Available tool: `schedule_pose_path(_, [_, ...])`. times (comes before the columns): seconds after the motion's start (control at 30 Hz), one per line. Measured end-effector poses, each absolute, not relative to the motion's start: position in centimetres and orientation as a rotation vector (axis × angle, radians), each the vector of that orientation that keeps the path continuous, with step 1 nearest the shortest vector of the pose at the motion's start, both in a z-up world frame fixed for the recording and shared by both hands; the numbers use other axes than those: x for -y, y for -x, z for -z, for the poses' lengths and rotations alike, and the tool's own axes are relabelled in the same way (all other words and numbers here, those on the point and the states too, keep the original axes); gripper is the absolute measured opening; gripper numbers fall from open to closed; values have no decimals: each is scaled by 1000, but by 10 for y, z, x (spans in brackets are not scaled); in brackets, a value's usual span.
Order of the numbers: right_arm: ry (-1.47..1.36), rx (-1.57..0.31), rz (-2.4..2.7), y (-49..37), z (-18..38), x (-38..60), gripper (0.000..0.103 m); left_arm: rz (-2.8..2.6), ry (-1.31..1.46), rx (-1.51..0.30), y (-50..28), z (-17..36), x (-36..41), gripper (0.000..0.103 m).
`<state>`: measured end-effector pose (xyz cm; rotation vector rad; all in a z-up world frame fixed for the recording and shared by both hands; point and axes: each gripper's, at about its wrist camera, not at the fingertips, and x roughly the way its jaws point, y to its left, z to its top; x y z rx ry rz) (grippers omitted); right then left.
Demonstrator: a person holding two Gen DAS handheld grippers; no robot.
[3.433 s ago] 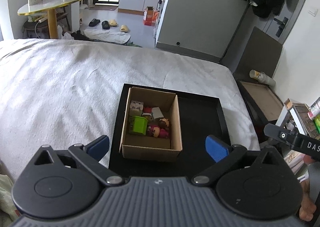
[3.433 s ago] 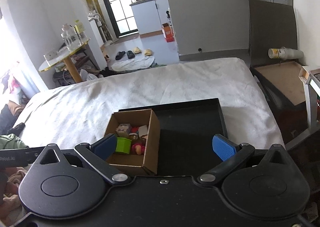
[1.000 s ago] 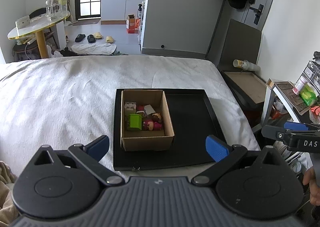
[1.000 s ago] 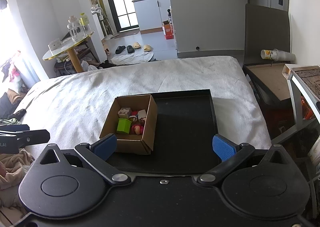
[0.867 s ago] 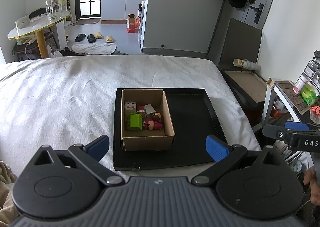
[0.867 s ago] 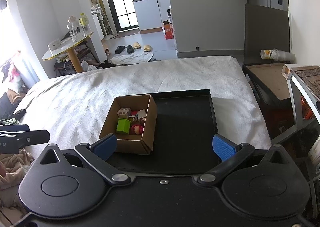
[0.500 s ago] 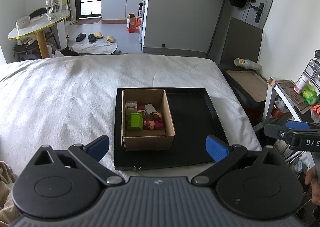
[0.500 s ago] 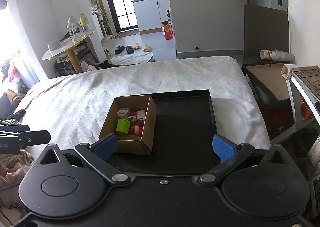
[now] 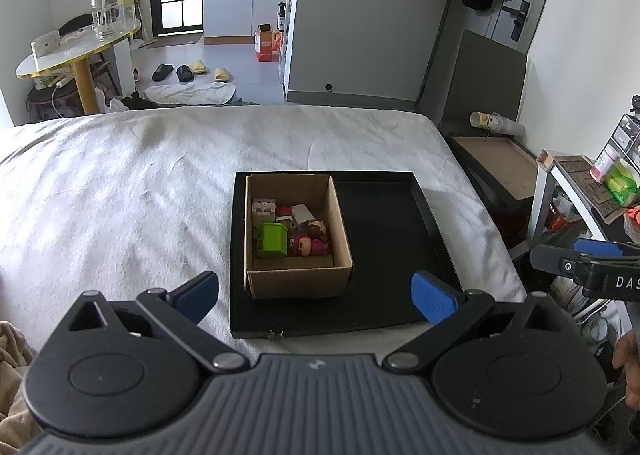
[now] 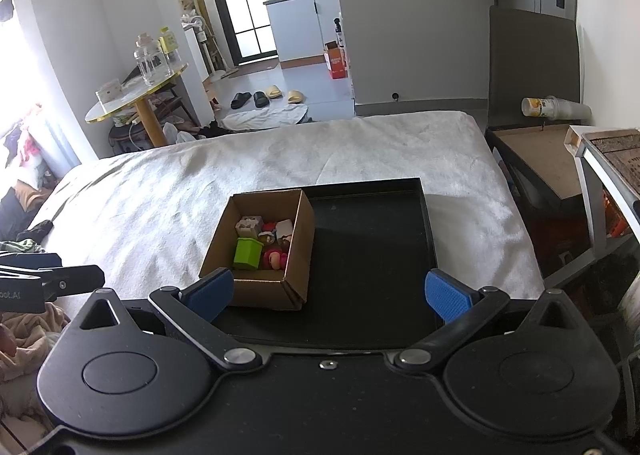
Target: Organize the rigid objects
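An open cardboard box (image 9: 298, 279) stands in the left half of a black tray (image 9: 384, 231) on a white bed. It holds several small toys, among them a green block (image 9: 273, 239) and a pink figure (image 9: 308, 246). The box (image 10: 296, 255), tray (image 10: 372, 255) and green block (image 10: 247, 253) also show in the right wrist view. My left gripper (image 9: 316, 297) is open and empty, held back from the tray's near edge. My right gripper (image 10: 328, 293) is open and empty, above the tray's near edge.
The white bed (image 9: 120, 191) spreads left of the tray. A dark side table (image 9: 496, 159) with a paper cup stack (image 9: 494, 122) stands to the right of the bed. A shelf (image 9: 592, 191) with small items is at far right. A round table (image 9: 72, 51) is at back left.
Both grippers have pulled back and up from the box since 3.4 s ago, so the box and tray look smaller. Over the last second almost nothing has moved.
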<state>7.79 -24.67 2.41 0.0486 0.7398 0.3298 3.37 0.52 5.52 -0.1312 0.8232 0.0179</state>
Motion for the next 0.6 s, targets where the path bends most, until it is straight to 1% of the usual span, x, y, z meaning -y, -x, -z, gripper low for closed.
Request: schedule_pose_path(0.6, [-51, -741, -332, -77, -20, 247, 103, -8, 122, -814, -32, -54, 1, 102])
